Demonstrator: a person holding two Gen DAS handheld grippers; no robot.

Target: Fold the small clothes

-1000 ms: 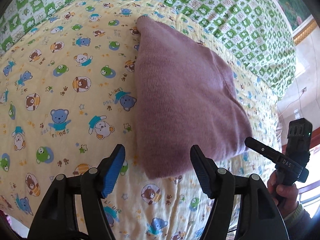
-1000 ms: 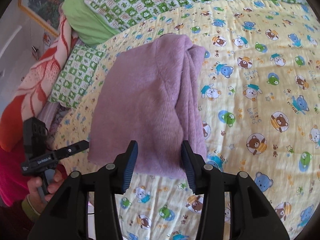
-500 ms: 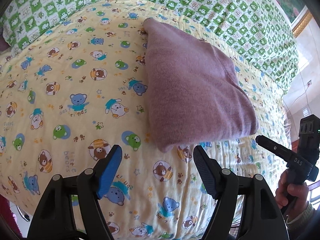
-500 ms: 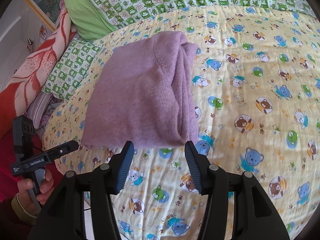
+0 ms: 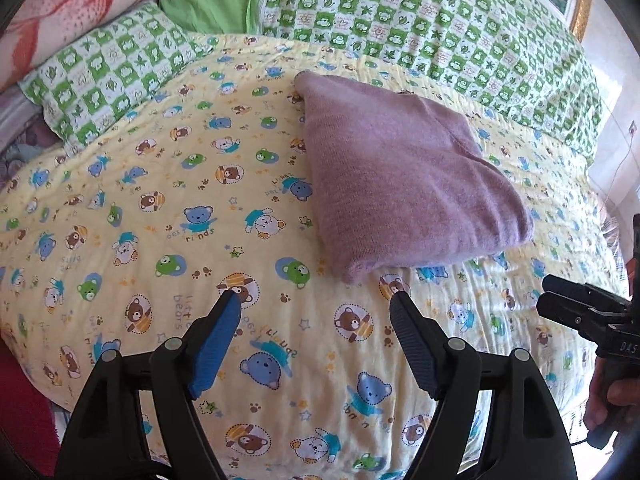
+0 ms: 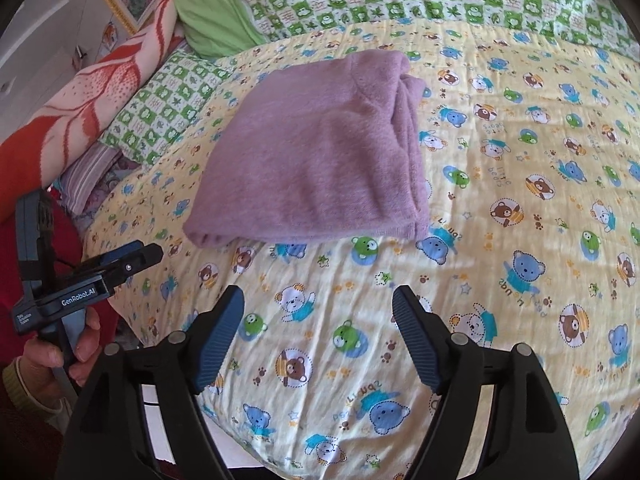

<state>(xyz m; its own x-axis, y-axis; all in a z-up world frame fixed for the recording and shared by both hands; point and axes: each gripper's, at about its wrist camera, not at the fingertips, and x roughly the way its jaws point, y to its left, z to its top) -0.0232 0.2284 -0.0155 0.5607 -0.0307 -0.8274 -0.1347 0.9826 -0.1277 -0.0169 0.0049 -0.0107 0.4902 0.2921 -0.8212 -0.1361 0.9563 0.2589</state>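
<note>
Purple knit garment (image 5: 400, 184) lies folded on the bed's bear-print quilt (image 5: 160, 208), centre-right of frame. Left hand-held gripper (image 5: 314, 312) and right hand-held gripper (image 6: 318, 304) are both opening, nothing between jaws, clear of the cloth. Fold looks complete; next probably another garment or a tidy-up.

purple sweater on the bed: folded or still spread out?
Folded. The purple sweater lies as a compact wedge on the bear-print quilt, with stacked layers showing along its right edge and nothing trailing out. Neither gripper touches it.
</note>
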